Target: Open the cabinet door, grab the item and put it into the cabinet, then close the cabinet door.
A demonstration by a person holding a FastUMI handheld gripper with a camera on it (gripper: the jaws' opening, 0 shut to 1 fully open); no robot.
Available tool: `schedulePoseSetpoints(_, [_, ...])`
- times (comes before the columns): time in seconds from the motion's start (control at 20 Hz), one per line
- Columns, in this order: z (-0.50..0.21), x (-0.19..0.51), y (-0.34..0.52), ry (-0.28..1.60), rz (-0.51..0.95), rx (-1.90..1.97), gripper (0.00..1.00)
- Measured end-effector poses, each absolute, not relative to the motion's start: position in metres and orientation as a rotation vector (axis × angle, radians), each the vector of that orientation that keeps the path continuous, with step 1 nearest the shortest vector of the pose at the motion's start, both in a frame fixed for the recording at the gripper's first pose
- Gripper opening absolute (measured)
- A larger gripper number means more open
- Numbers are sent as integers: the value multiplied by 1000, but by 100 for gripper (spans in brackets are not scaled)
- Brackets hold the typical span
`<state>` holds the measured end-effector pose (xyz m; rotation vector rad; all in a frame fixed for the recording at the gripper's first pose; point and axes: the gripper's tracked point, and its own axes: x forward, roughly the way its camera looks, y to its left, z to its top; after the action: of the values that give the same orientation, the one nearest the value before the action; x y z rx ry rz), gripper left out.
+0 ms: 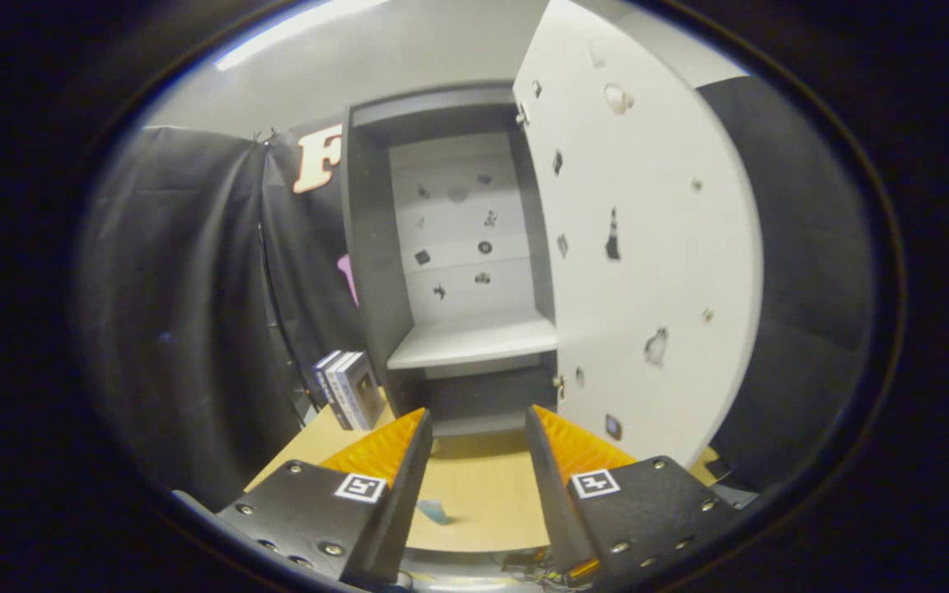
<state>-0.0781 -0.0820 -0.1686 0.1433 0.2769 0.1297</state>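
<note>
Two fingers of the gripper (477,428) stand wide apart and hold nothing; bare tabletop shows between them. The table (483,502) carries a small blue scrap (435,512) just inside the left finger; what it is cannot be told. Directly ahead stands the cabinet (367,247), its door (647,247) swung fully open to the right of the opening. The shelf (474,339) inside is bare. Left of the cabinet, beyond the left finger, a small stack of boxes (348,389) stands on the table edge against the cloth wall; this is probably the item to be stored.

Step in hand: door opening is complete; pickup is not yet done. Next move: turn the gripper left toward the boxes, keep the fingers wide, straddle one box, then close on it.
</note>
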Motion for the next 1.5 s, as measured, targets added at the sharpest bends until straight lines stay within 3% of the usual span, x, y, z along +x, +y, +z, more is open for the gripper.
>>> schedulePoseSetpoints(0.05, [-186, -72, -69, 300, 133, 148, 74])
schedulePoseSetpoints(0.6, [-372, -52, 19, 586, 166, 73, 75])
schedulePoseSetpoints(1.3, [-459, -38, 14, 693, 122, 31, 75])
schedulePoseSetpoints(1.5, [-466, -29, 14, 658, 122, 10, 61])
